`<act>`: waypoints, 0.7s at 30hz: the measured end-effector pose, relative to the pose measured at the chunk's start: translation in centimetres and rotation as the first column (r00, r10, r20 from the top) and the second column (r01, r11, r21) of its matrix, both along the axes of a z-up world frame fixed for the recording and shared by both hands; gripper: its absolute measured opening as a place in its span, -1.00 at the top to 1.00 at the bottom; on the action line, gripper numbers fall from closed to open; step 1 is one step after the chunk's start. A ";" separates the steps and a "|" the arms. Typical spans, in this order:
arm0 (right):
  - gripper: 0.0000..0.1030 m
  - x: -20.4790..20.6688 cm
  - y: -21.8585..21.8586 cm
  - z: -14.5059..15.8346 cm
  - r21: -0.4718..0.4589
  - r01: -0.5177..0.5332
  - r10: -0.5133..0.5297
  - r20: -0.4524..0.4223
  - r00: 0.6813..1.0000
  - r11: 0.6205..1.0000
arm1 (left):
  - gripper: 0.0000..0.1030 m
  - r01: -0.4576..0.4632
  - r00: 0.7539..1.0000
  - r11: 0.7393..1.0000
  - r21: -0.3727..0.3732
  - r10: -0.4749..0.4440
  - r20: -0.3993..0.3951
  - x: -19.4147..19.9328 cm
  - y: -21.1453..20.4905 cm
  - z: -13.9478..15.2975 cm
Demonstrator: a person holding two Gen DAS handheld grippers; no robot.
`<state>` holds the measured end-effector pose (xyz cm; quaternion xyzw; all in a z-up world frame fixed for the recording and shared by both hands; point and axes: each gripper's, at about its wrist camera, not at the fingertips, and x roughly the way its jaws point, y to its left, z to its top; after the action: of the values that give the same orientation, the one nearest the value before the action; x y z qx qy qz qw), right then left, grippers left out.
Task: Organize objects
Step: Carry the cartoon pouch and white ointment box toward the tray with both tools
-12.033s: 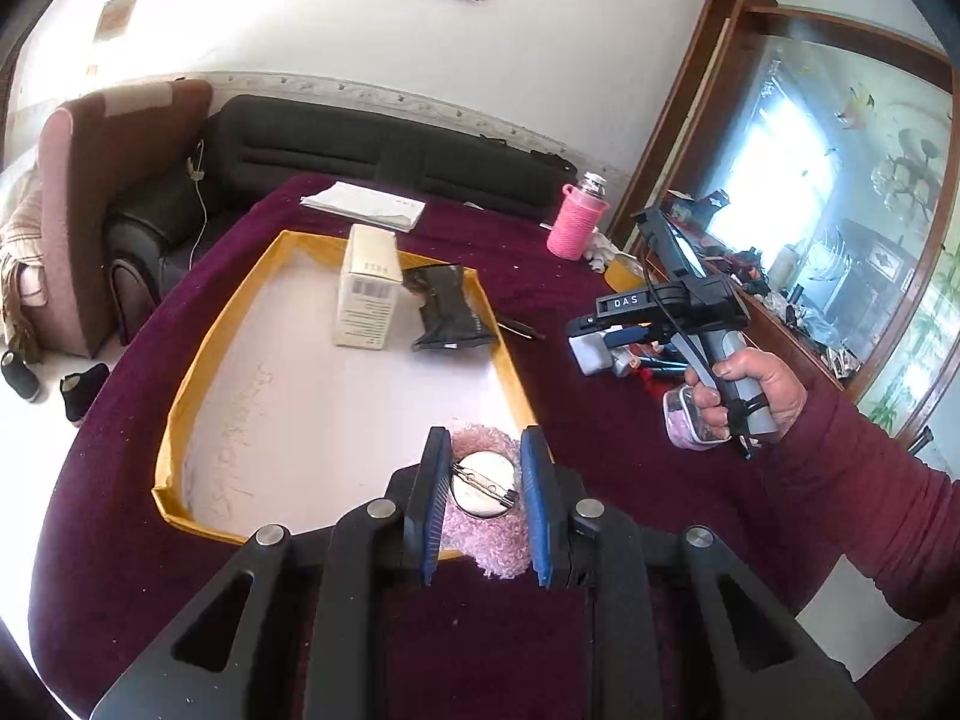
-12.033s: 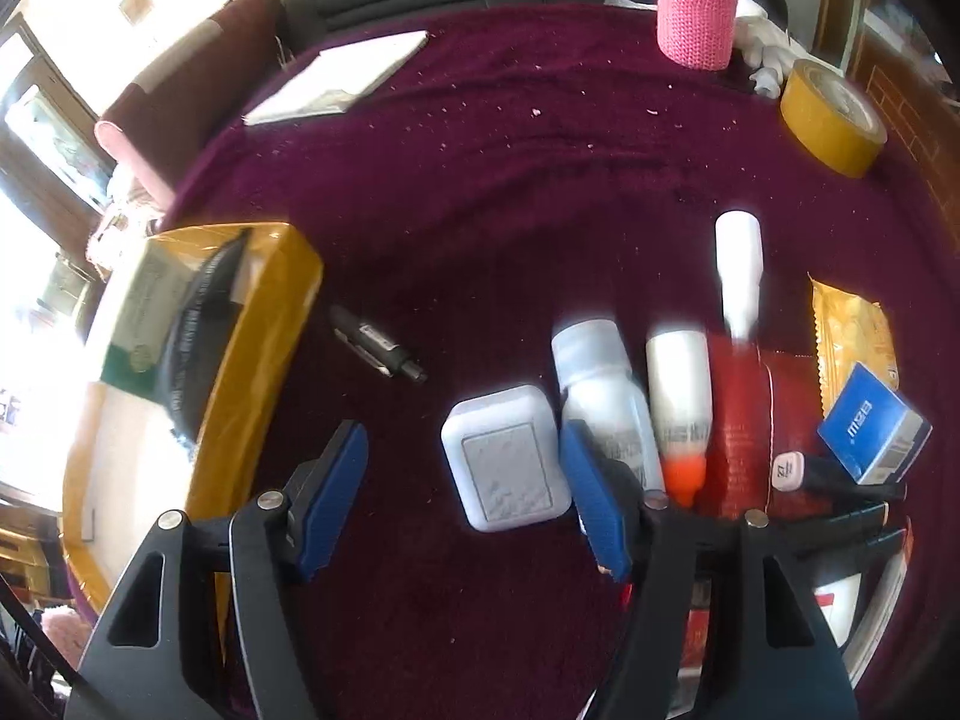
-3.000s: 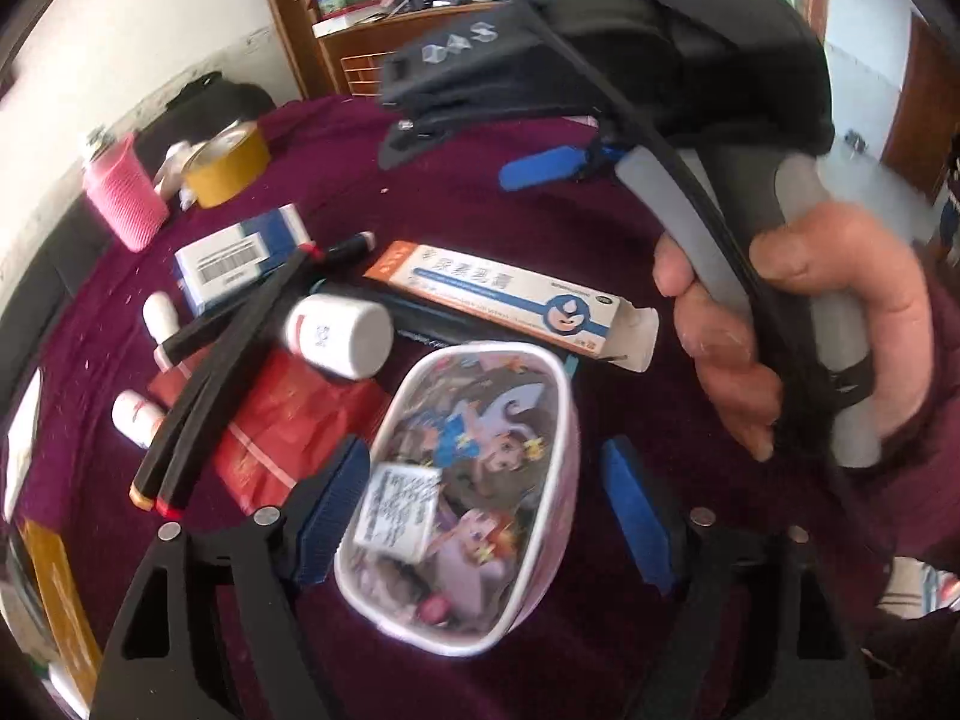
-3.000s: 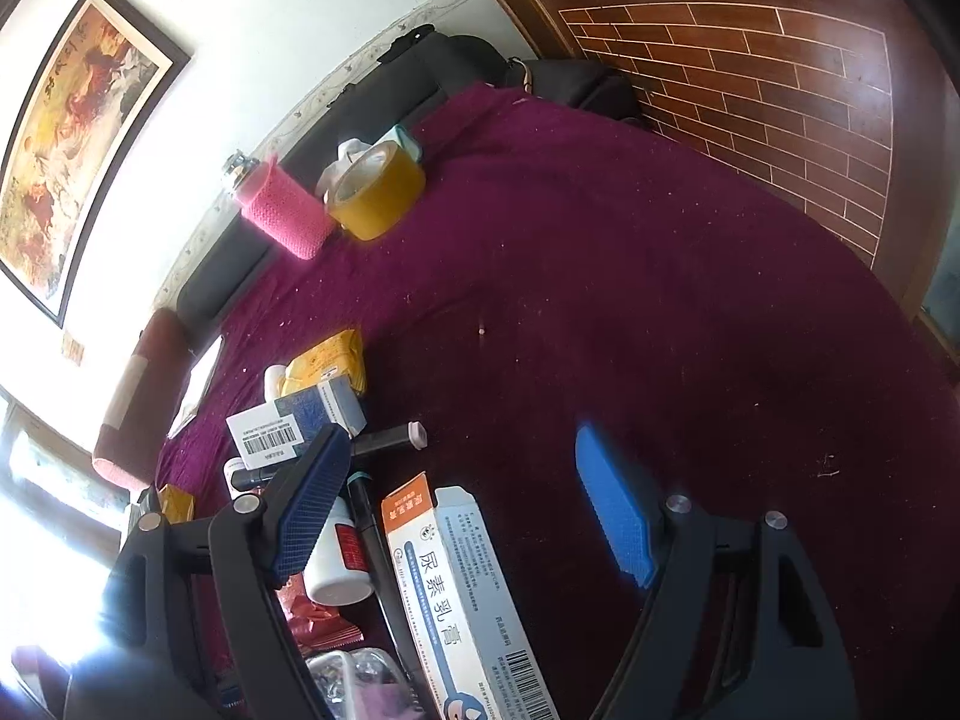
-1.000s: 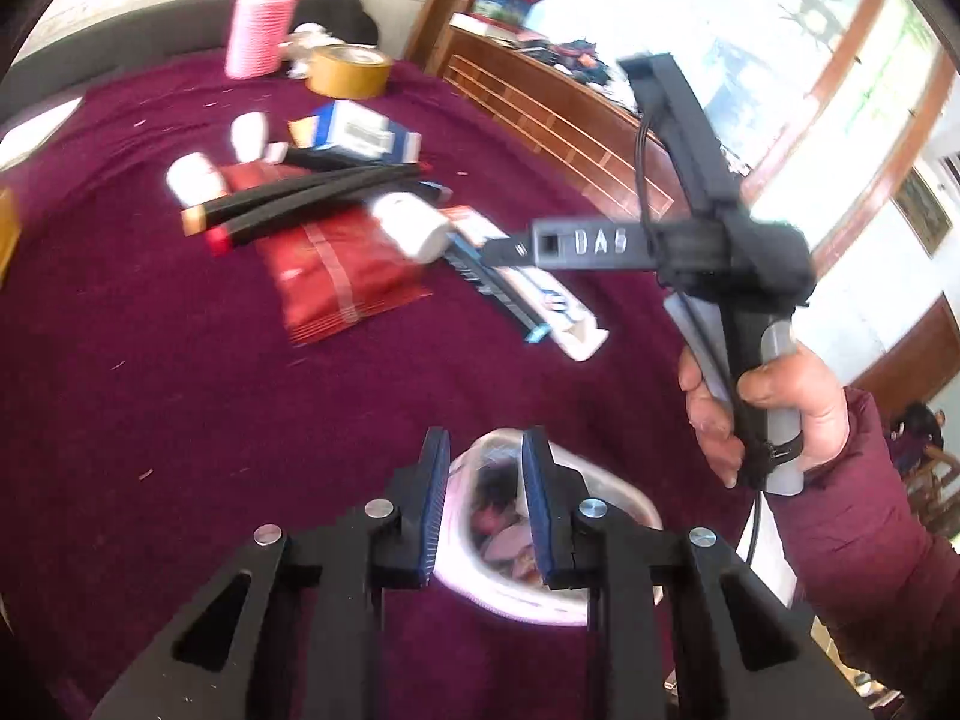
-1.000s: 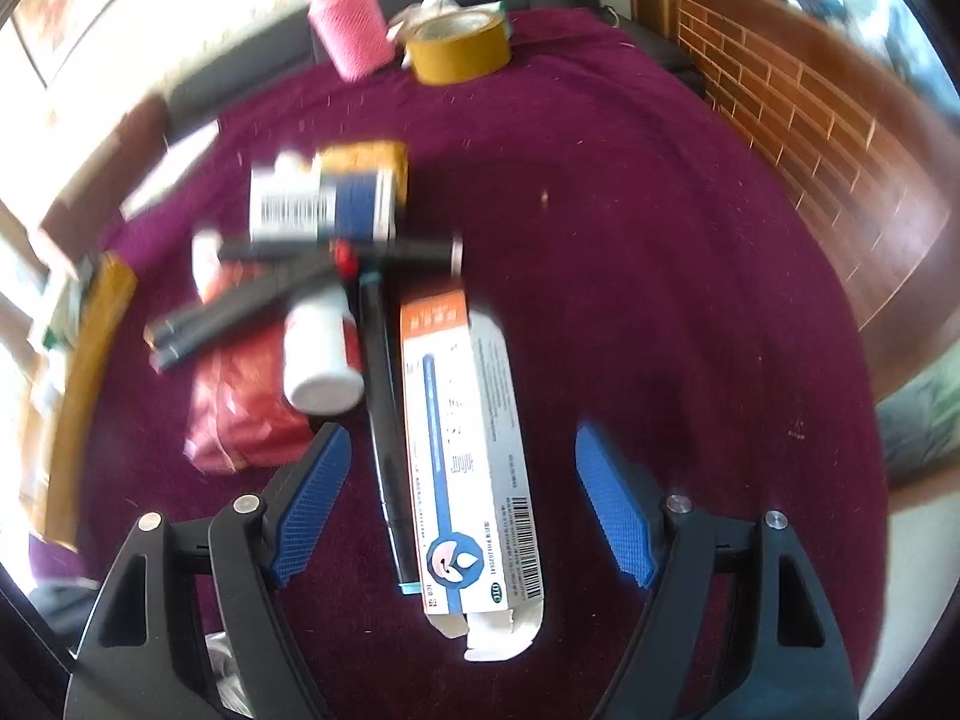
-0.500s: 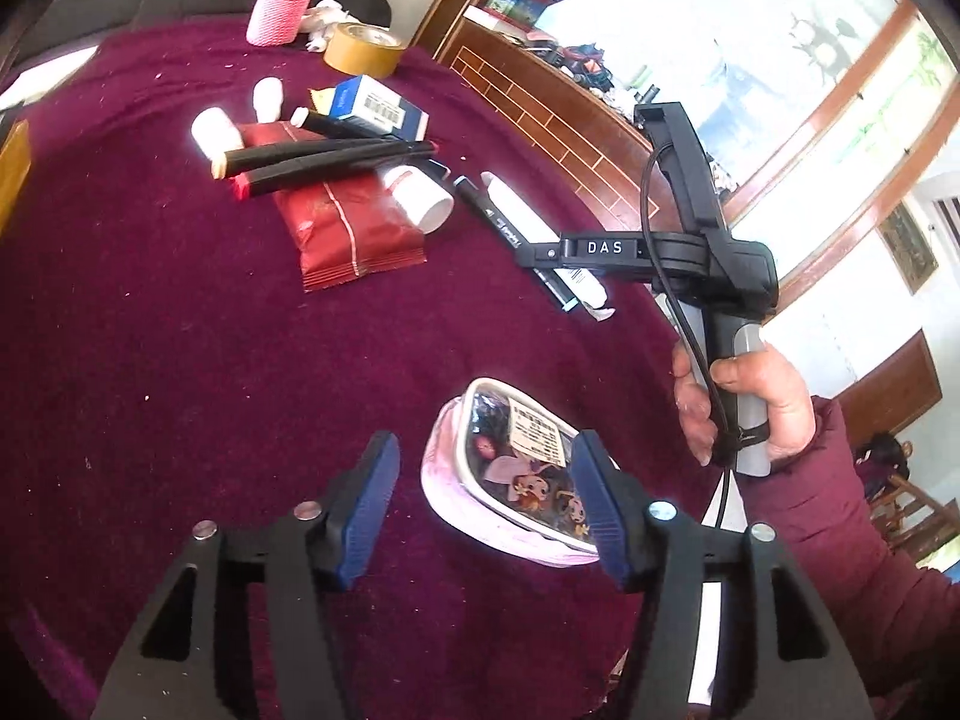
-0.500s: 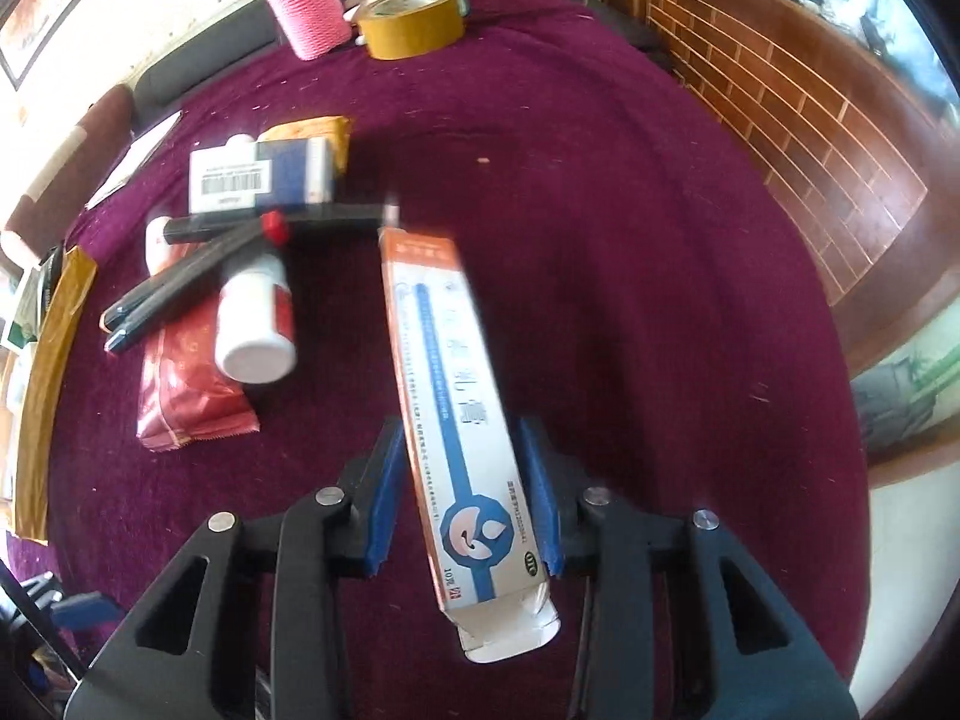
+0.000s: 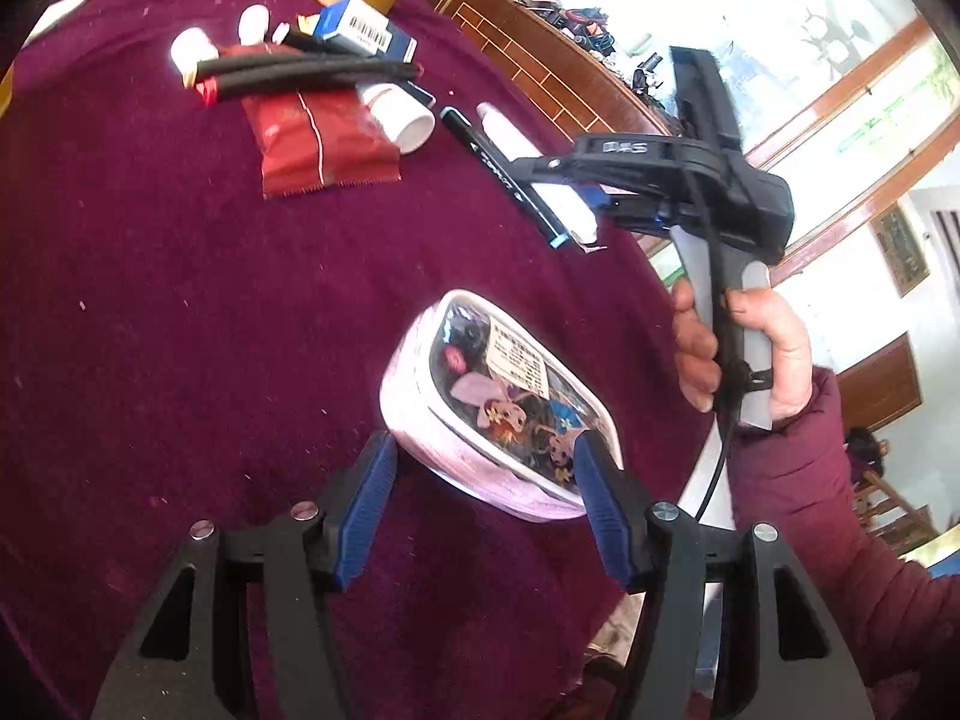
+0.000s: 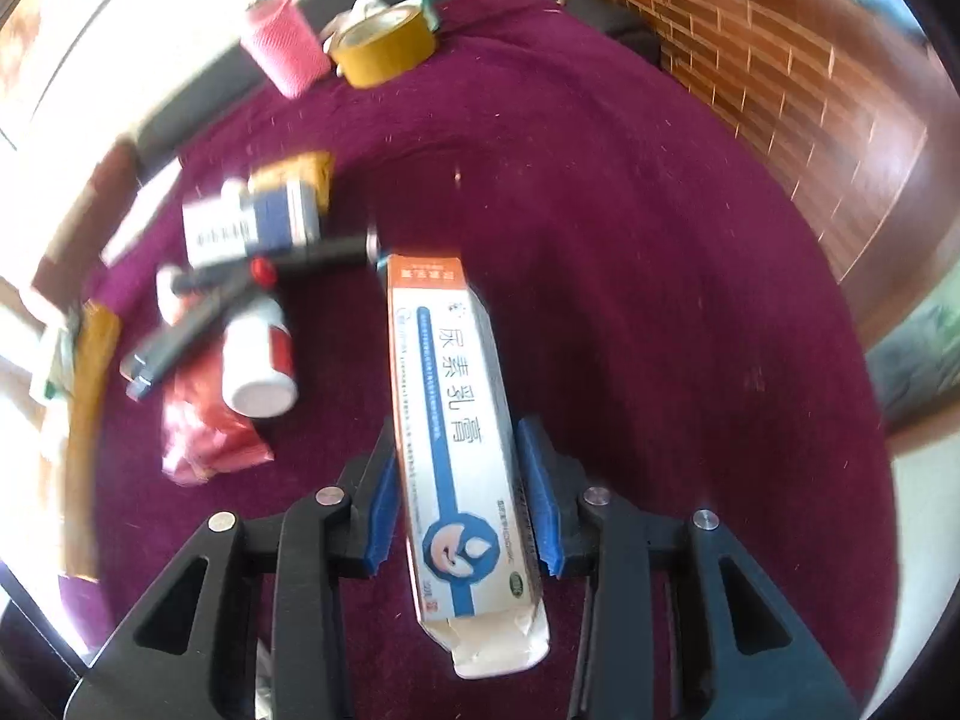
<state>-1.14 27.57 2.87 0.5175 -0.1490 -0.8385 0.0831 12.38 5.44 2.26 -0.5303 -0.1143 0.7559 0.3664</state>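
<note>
A pink cartoon pouch (image 9: pixel 498 402) lies on the maroon cloth (image 9: pixel 180 300), its near end between the fingers of my left gripper (image 9: pixel 483 480). That gripper is open and its pads are not pressing on the pouch. My right gripper (image 10: pixel 459 456) has a long white, orange and blue ointment box (image 10: pixel 450 396) between its blue pads. The jaws are still closing and the pads press on the box's sides. The box's open flap end points back at the camera. In the left wrist view a hand holds the right gripper (image 9: pixel 600 195) above a black pen (image 9: pixel 510 180).
A white bottle (image 10: pixel 258 360), a red packet (image 10: pixel 204 438), black tubes (image 9: pixel 300 75) and a blue and white box (image 10: pixel 252 222) lie bunched at the left. A yellow tape roll (image 10: pixel 384 54) and a pink knitted cup (image 10: pixel 285 51) stand at the far edge. The table's edge curves round on the right.
My left jaws have opened and let go of the pouch, which now lies flat on the cloth. My right jaws have closed on the ointment box, and the hand shifted a little.
</note>
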 end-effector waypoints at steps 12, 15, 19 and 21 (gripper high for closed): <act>0.50 7.4 -1.3 0.3 -0.173 -0.198 0.199 -0.007 0.980 0.965 | -0.68 -0.035 0.997 0.996 0.083 0.029 0.070 -2.9 2.7 -0.2; 0.50 8.6 -2.1 0.6 -0.066 -0.182 0.181 -0.023 0.983 0.981 | -0.71 -0.069 0.997 0.996 0.050 0.067 0.034 -3.6 4.3 -0.1; 0.51 8.9 -2.2 0.1 0.067 -0.137 0.138 -0.010 0.990 0.988 | -0.83 -0.095 0.991 0.991 -0.091 0.086 -0.101 -3.5 7.5 0.5; 0.53 8.8 -1.1 0.0 0.079 -0.105 0.106 -0.003 0.994 0.991 | -0.95 -0.106 0.981 0.984 -0.142 0.080 -0.177 -3.2 9.2 0.3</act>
<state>7.62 26.50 2.89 0.5245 -0.0880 -0.8400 0.1073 9.20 14.60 2.57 -0.4841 -0.0495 0.8213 0.2979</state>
